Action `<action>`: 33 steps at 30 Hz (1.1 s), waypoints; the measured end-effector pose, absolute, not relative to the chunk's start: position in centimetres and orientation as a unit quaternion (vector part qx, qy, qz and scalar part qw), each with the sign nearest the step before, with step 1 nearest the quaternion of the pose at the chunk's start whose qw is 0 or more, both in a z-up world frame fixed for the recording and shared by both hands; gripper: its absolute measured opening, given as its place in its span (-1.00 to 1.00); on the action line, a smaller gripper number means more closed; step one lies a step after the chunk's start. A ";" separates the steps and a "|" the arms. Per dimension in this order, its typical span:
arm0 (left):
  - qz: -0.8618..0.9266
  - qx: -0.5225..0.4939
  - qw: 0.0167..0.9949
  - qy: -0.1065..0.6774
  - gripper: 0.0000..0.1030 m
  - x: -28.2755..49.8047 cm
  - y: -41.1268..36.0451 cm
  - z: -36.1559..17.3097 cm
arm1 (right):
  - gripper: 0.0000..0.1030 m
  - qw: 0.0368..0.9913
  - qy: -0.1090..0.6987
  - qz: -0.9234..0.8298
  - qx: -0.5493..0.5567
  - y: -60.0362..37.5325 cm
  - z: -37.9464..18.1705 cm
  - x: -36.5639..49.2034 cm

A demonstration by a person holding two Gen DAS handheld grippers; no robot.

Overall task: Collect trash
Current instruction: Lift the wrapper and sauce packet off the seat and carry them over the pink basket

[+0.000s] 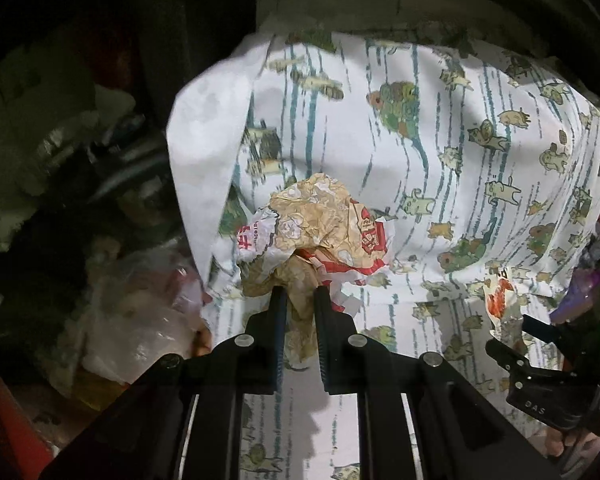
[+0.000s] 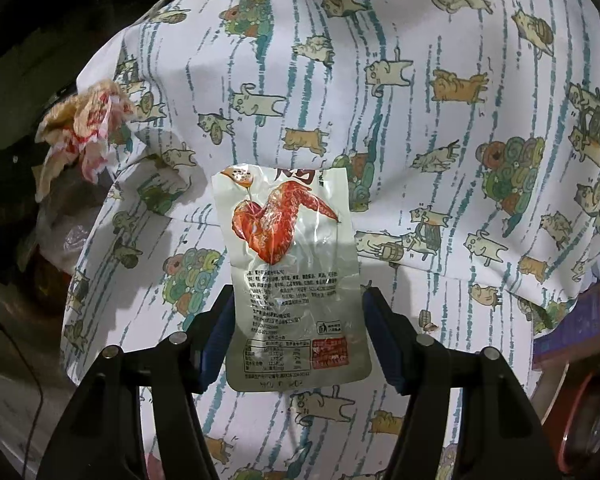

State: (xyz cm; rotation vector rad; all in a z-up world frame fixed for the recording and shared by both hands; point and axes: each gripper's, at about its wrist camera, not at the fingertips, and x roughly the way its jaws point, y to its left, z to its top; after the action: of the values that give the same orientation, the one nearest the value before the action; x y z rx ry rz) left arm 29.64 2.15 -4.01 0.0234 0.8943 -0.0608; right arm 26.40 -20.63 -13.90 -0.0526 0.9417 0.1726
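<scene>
Over cat-print cloth [image 2: 440, 208], left gripper [image 1: 300, 296] pinches crumpled wrapper [image 1: 320, 224] (greasy paper), right gripper [image 2: 296, 300] clamps snack packet [image 2: 292, 264].

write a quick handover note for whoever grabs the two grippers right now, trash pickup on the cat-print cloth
Left gripper: shut on the crumpled paper wrapper, held over the cat-print cloth.
Right gripper: jaws wide, pads against the edges of the chicken-wing snack packet, which looks held.
Done: both pieces are picked up.
Left: drop both; no bin is clearly visible, only dim clutter with a clear plastic bag off the cloth's left edge.
</scene>
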 end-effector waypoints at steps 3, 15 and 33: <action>-0.035 0.013 0.909 0.415 -0.70 28.7 1.9 -2.9 | 0.21 0.890 0.447 0.084 -0.026 -20.5 -13.5 25.8; -0.052 0.019 0.942 0.330 -0.70 23.4 0.3 3.4 | 0.21 0.919 0.388 0.066 -0.014 -20.1 -8.4 22.3; -0.091 -0.003 0.957 0.277 -0.70 7.1 -0.3 10.4 | 0.21 0.959 0.265 0.092 0.046 -21.2 3.9 7.1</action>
State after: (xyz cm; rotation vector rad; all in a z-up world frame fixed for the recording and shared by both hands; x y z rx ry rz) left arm 7.11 -0.34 10.45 -0.0062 0.5619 -0.1842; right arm 7.08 -21.24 3.95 0.0940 0.5373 0.1866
